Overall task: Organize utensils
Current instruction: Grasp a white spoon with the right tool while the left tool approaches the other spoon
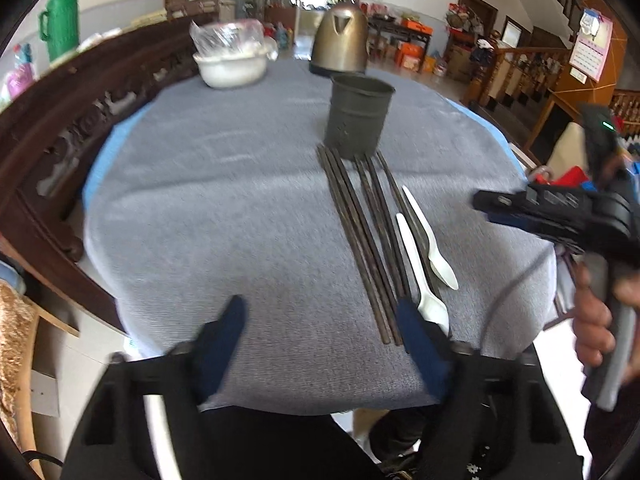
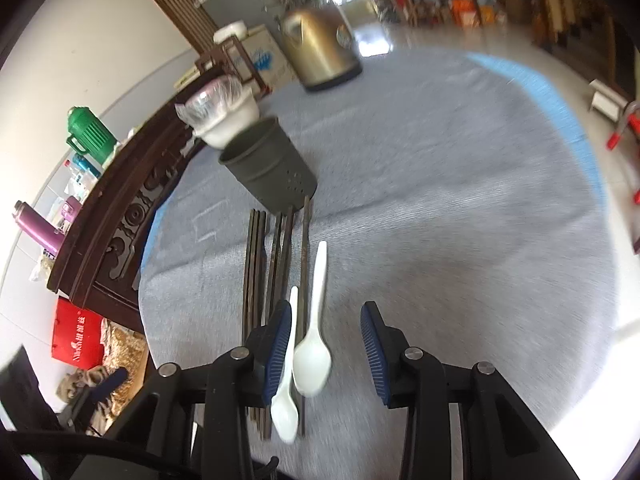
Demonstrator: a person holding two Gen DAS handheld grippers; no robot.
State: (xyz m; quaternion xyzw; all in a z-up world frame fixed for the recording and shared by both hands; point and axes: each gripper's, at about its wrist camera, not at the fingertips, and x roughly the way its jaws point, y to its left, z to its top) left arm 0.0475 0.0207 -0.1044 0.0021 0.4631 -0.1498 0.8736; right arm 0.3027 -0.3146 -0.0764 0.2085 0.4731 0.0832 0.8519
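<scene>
Your utensils lie in a row on the grey tablecloth [image 1: 208,208]: a bundle of dark, thin wooden chopsticks [image 1: 360,240] running lengthwise, and just to their right two white plastic spoons [image 2: 312,344], bowls toward you, the inner spoon touching or overlapping the chopsticks. The far ends of the chopsticks reach the foot of the dark grey perforated cylindrical holder [image 1: 357,118], which stands upright and looks empty, so nothing seems sorted yet.

Expect all of it to be light and stiff. The spoons are likely slick, and a bowl will tend to squirm out of the pads, so take one by the flat handle, near the middle. The chopsticks lie close together and low on the cloth; pinch across their middle and count on neighbours coming along or rolling.

Your left gripper [image 1: 320,320] hovers with fingers wide apart over the near end of the chopsticks, holding nothing. Your right gripper [image 2: 326,340] is likewise spread and empty, with the outer spoon's bowl between its pads.

Beyond the holder stand a brass-coloured kettle [image 1: 339,42] and a white bowl with plastic wrap [image 1: 231,62].
</scene>
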